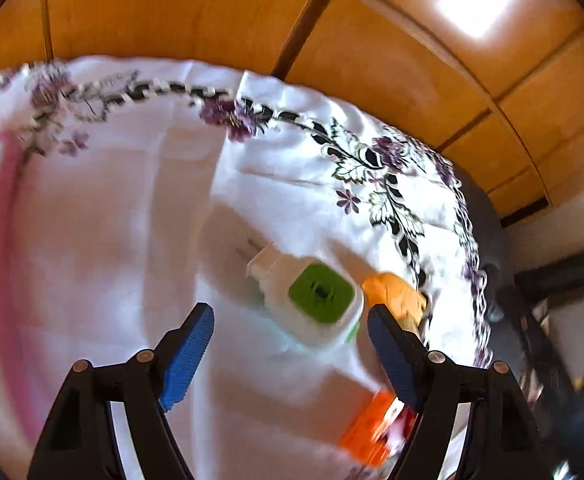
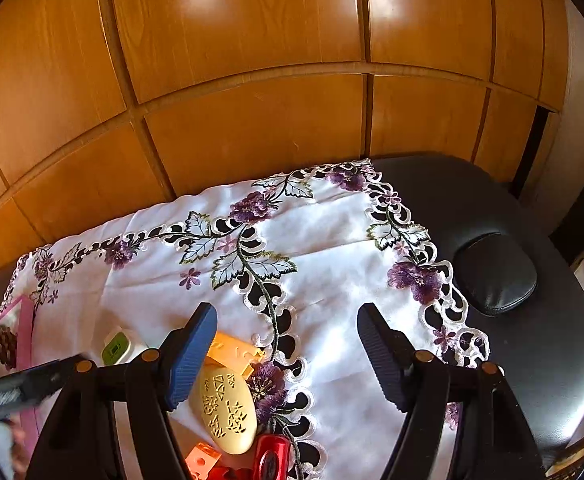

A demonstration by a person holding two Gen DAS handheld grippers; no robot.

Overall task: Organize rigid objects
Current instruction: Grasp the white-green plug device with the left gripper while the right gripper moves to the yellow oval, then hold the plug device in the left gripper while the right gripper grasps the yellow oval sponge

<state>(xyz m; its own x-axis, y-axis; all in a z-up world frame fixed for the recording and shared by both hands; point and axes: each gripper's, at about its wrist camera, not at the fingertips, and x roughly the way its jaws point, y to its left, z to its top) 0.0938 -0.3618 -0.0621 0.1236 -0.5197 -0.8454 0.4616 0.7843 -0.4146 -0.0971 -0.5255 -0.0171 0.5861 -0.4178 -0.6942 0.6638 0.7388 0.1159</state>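
Plug (image 1: 312, 300), white with a green face, lies on the cloth (image 1: 131, 240) just ahead of the open, empty left gripper (image 1: 292, 332), so centre both pads round its body before closing, while the right gripper (image 2: 287, 344) hangs open, empty too.

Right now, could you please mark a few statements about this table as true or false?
1. Both pairs of jaws are empty. True.
2. The white plug has a green face. True.
3. The cloth is plain, with no pattern. False: it has purple flowers along its edge.
4. The cream oval stands upright. False: it lies flat on the cloth.
5. Wooden panels stand behind the table. True.
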